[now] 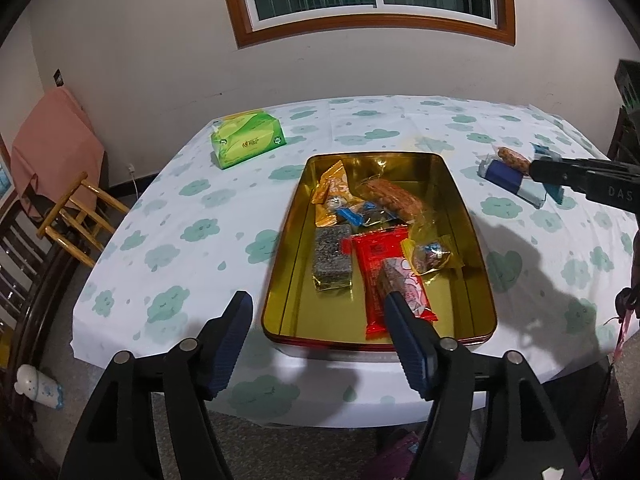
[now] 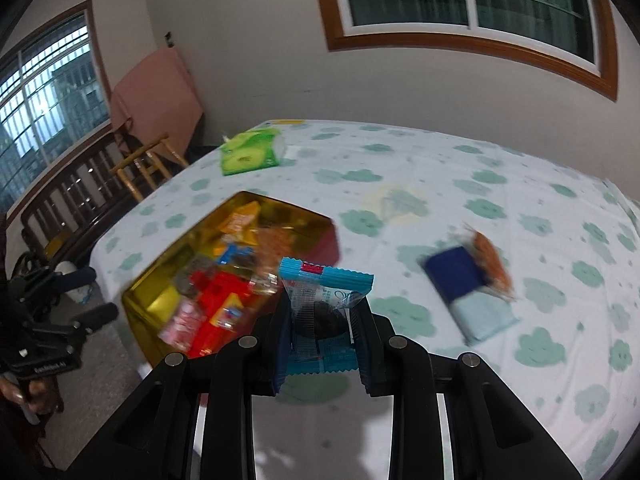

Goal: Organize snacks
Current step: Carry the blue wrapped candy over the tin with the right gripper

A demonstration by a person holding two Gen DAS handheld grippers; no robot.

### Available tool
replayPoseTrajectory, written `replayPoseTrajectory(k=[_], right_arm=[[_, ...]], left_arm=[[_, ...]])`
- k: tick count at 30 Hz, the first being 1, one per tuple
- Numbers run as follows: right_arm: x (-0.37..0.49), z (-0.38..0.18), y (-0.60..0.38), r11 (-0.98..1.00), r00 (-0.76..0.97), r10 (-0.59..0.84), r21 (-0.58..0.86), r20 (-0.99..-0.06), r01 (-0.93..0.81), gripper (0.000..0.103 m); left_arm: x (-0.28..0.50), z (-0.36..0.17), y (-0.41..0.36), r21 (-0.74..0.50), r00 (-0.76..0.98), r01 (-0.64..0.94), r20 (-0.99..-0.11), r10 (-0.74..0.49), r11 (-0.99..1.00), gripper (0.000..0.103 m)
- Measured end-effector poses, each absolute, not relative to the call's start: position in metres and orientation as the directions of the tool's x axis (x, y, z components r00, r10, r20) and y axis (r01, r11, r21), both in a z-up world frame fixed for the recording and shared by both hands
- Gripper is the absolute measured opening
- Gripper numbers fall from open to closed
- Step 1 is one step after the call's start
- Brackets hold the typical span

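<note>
A rectangular metal tin with a glossy gold inside, rounded corners and a red outer rim is seen on a table covered by a white cloth printed with teal clouds. Crinkly foil and plastic snack packets are piled loosely in the tin: an orange packet at the far end, a long clear-wrapped brown bar, a dark speckled block in clear film, a flat red packet, a gold-wrapped sweet and a pink-printed packet lying over the red one. The left gripper is held with its ribbed blue pads well apart and nothing between them; the right pad is seen in front of the near end of the pink packet, the left pad over bare cloth beside the tin, and contact with the packet cannot be told. The right gripper is closed on a blue cookie packet with crimped ends and a clear window showing a dark round biscuit; it is held upright above the cloth, right of the tin. Further right on the cloth, a navy-and-pale-blue bar lies touching a clear-wrapped orange snack. A soft green tissue pack is set at the far left of the table.
</note>
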State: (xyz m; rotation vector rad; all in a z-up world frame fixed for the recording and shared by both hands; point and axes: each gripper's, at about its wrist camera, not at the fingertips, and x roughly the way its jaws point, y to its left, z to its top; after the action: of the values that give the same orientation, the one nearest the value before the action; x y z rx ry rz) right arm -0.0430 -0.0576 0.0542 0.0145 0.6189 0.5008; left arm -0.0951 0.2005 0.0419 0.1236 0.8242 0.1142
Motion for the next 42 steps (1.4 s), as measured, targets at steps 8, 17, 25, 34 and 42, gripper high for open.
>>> replayPoseTrajectory(k=[8,17,25,34,42], right_arm=[[-0.038,0.055,-0.012,0.838,0.649,0.513,0.163,-0.562,-0.521,0.029],[-0.031,0.044,0.032,0.803,0.593,0.541,0.157,-0.597,-0.575,0.029],[-0.010,0.036,0.050,0.806,0.563,0.537,0.183,-0.628,-0.563,0.029],[0.009,0.024,0.068,0.818,0.548,0.510,0.175,-0.663,-0.549,0.029],[0.018,0.016,0.076,0.823,0.535,0.498,0.177,-0.682,-0.540,0.030]], left_arm=[[-0.097,0.039,0.207,0.172,0.668,-0.071,-0.723,0.175,0.983,0.070],[-0.101,0.035,0.223,0.166,0.660,-0.107,-0.725,0.195,0.980,0.079],[-0.105,0.034,0.232,0.146,0.651,-0.120,-0.735,0.189,0.982,0.085],[-0.109,0.034,0.241,0.138,0.650,-0.134,-0.735,0.193,0.981,0.086],[-0.110,0.032,0.243,0.133,0.646,-0.134,-0.740,0.188,0.982,0.087]])
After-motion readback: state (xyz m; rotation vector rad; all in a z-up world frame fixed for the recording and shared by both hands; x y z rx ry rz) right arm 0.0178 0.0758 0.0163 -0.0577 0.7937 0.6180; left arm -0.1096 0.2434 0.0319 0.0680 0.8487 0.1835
